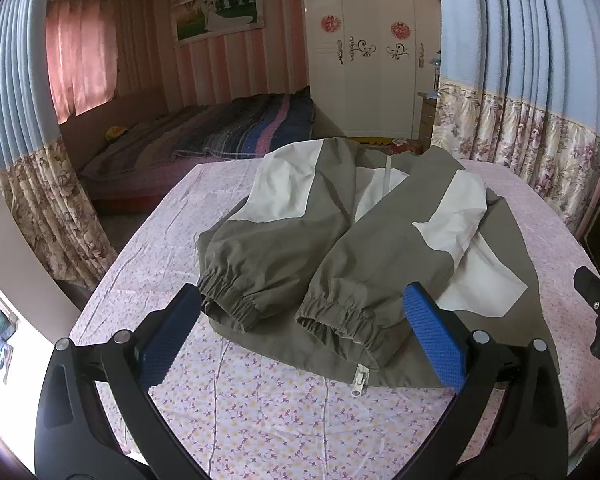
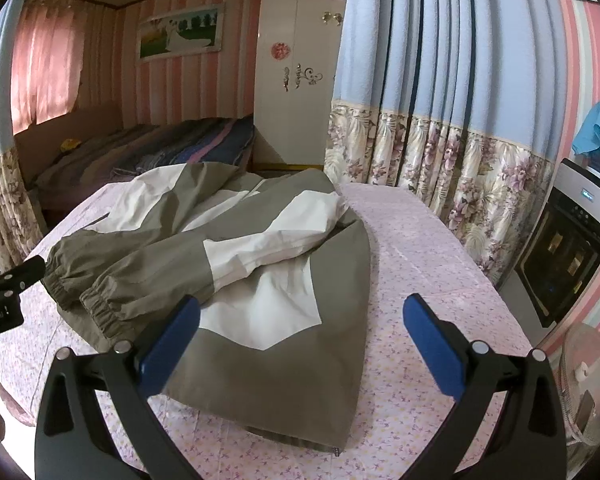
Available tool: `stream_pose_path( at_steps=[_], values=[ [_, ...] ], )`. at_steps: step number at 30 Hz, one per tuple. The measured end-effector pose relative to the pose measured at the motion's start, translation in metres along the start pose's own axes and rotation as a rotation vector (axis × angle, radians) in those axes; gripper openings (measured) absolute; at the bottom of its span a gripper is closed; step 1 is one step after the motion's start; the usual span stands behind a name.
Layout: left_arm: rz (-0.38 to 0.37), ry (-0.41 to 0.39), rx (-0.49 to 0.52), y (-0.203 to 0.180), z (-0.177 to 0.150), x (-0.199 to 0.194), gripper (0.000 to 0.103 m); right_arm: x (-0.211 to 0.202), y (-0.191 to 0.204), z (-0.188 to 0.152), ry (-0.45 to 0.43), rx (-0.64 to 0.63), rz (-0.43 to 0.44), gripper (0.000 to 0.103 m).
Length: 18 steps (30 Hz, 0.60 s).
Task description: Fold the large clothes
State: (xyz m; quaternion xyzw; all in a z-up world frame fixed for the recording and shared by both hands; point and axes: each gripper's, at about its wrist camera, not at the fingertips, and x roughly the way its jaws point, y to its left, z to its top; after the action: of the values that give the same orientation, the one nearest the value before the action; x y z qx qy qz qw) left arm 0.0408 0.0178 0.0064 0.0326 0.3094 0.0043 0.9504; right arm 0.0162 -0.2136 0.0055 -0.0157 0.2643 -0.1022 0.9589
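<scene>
The olive-and-white jacket [image 1: 340, 240] lies mid-table on the floral tablecloth [image 1: 259, 412], both sleeves folded in. The left gripper [image 1: 304, 336] and right gripper [image 2: 302, 344] gape wide, empty. Only the left view shows the zipper pull [image 1: 360, 380]; only the right shows the oven [image 2: 568, 252].

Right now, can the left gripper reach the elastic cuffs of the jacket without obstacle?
Probably yes. The left gripper is open, and both cuffs lie just ahead of its fingertips, on top of the jacket, with nothing between them.
</scene>
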Motion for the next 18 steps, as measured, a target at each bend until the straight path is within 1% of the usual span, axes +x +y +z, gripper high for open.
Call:
stream_pose_path(
  at_steps=[6, 12, 14, 16, 18],
  values=[
    [0.000, -0.001, 0.002, 0.001, 0.000, 0.001, 0.100, 0.002, 0.004, 0.000, -0.002, -0.010, 0.016, 0.101],
    [0.004, -0.004, -0.007, 0.005, -0.002, 0.005, 0.100, 0.005, 0.013, -0.004, 0.003, -0.051, -0.046, 0.101],
    [0.020, 0.003, 0.005, 0.007, -0.004, 0.011, 0.100, 0.008, 0.013, -0.005, 0.004, -0.054, -0.051, 0.101],
    [0.033, 0.004, 0.024, 0.009, -0.008, 0.017, 0.100, 0.013, 0.011, -0.007, 0.018, -0.047, -0.008, 0.101],
    [0.027, 0.023, 0.034, 0.011, -0.012, 0.027, 0.100, 0.020, 0.009, -0.008, 0.036, -0.024, 0.035, 0.101]
  ],
)
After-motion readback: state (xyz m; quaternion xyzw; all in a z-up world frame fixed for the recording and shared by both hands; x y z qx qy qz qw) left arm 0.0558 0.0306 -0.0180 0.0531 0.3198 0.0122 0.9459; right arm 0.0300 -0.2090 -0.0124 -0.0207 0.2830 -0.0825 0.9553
